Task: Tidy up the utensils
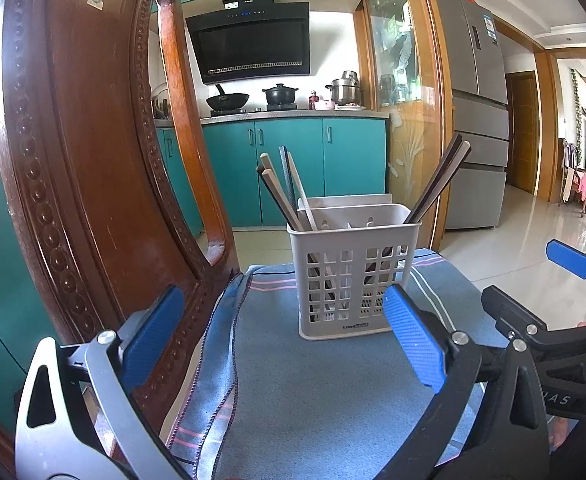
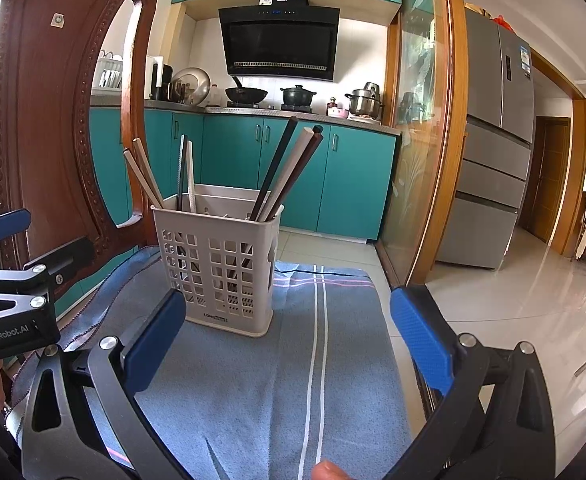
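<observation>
A white slotted utensil basket [image 1: 353,280] stands upright on a blue towel [image 1: 313,380]; it also shows in the right wrist view [image 2: 217,272]. Several chopsticks lean in its left compartment [image 1: 281,188] and several in its right compartment [image 1: 439,184], also seen in the right wrist view on the left [image 2: 161,176] and right [image 2: 289,168]. My left gripper [image 1: 285,336] is open and empty, just short of the basket. My right gripper [image 2: 289,344] is open and empty, in front of the basket and to its right.
A carved wooden chair back [image 1: 93,160] rises close on the left of the towel. The towel's right edge [image 2: 389,320] drops to a tiled floor. Teal kitchen cabinets [image 1: 293,164] and a fridge [image 1: 477,120] stand behind. A fingertip [image 2: 329,472] shows at the bottom.
</observation>
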The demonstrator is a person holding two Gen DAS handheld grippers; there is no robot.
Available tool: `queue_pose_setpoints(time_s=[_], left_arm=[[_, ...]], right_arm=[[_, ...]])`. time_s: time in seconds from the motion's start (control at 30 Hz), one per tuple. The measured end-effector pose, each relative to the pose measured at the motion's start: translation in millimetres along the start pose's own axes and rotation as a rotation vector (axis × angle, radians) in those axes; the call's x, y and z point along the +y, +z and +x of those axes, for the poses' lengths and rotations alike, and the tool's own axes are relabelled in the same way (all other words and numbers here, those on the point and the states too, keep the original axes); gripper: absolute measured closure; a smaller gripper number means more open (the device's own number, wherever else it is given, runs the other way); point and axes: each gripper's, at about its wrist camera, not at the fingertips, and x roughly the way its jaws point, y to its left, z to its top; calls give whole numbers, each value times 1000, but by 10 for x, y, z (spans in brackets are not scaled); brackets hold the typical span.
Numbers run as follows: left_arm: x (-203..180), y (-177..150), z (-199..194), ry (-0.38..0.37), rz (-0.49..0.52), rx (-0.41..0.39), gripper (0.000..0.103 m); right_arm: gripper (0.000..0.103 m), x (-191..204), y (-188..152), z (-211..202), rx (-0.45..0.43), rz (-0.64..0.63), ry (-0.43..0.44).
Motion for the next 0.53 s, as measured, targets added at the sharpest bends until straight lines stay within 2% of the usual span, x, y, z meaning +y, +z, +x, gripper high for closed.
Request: queue_pose_setpoints(time_s=[0.3,0.43,0.5,0.53], left_arm=[[11,9,-22,6,-1,-1,4],[34,0,41,-6,-13,34,4],[27,-12,108,-18,-16,69,4],[21,-23,139,-23,-19,88,4]], right_arm=[[3,3,-9,7,3,-3,-3],[3,6,-35,57,19,-7,-6],[3,-17,-89,213,86,7,6],[3,-32,-152,381,164,18,18]])
